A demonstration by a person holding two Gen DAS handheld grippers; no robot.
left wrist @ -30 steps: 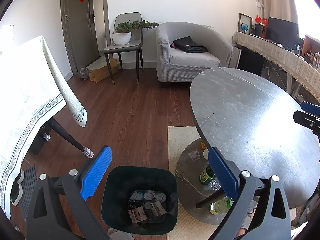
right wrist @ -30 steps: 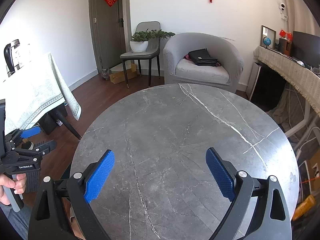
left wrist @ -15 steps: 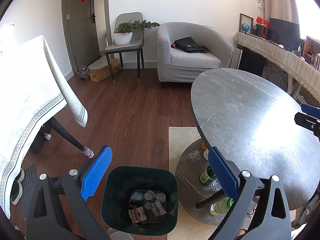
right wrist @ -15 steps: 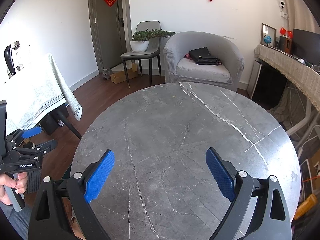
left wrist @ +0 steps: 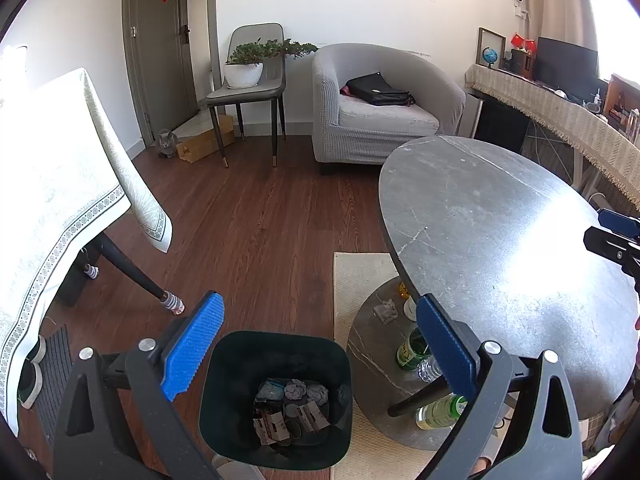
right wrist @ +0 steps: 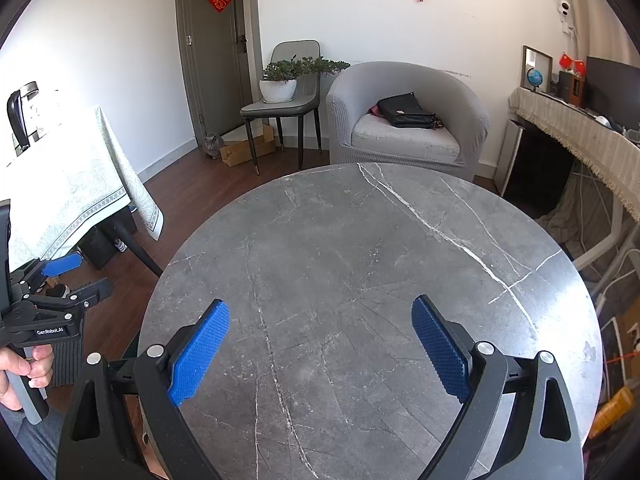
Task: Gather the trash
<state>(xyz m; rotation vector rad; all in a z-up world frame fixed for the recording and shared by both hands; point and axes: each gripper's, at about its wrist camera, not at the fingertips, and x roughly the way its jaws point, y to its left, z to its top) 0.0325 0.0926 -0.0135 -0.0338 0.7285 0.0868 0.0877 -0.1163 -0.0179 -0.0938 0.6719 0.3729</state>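
Sitting on the wooden floor beside the round grey marble table [left wrist: 500, 232]: dark green plastic bin [left wrist: 276, 400] holding crumpled paper and cartons [left wrist: 292, 408]. Hovering above it, released: left claw [left wrist: 316, 344]. Spreading wide over the table: right claw [right wrist: 320, 344]. Reading "GenRobot.AI" on the left claw's body.

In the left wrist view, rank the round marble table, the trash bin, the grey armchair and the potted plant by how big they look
1. Round marble table
2. Grey armchair
3. Trash bin, nearest the camera, so close to the armchair
4. Potted plant
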